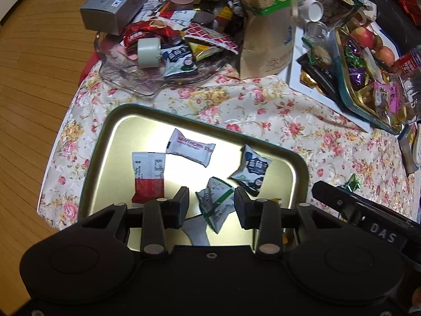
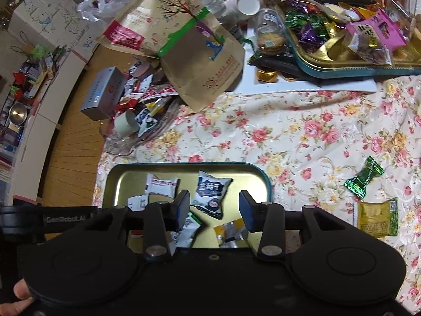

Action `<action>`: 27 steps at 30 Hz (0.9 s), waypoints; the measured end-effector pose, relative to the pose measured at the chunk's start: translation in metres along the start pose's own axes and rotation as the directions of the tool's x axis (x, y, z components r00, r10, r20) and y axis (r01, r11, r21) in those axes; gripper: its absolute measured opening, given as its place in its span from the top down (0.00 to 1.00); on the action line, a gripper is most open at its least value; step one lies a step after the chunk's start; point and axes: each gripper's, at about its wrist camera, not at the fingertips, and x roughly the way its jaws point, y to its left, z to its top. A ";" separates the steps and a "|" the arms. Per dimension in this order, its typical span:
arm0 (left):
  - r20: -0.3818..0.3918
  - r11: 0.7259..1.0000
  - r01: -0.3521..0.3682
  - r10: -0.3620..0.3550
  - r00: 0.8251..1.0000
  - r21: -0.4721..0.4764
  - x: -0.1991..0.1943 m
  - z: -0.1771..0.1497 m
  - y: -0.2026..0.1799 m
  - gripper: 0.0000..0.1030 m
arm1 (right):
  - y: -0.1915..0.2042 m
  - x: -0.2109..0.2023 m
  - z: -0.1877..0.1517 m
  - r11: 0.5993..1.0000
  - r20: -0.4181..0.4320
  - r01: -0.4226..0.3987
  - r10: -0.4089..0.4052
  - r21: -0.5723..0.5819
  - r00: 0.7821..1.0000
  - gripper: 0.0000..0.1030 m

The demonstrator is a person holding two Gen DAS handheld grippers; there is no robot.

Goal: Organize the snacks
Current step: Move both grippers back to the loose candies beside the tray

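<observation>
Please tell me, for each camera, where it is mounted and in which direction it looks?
Left wrist: on the left gripper, looking steeply down at the metal tray of wrapped snacks; its own open fingers show.
Right wrist: on the right gripper, looking down at the tray's near end; fingers open, a fingertip shows.
Shared: tray, blue-and-white packet, floral cloth.
</observation>
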 end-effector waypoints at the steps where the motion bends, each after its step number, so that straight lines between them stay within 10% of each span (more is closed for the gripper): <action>1: 0.002 1.000 0.003 -0.003 1.000 0.006 -0.001 0.000 -0.003 0.54 | -0.002 0.000 0.000 1.000 0.001 0.013 -0.013 0.004 1.000 0.55; 27: -0.004 0.986 0.052 -0.052 0.999 0.161 -0.005 -0.009 -0.104 0.54 | -0.080 -0.026 -0.005 0.979 0.079 0.196 -0.201 0.062 0.976 0.31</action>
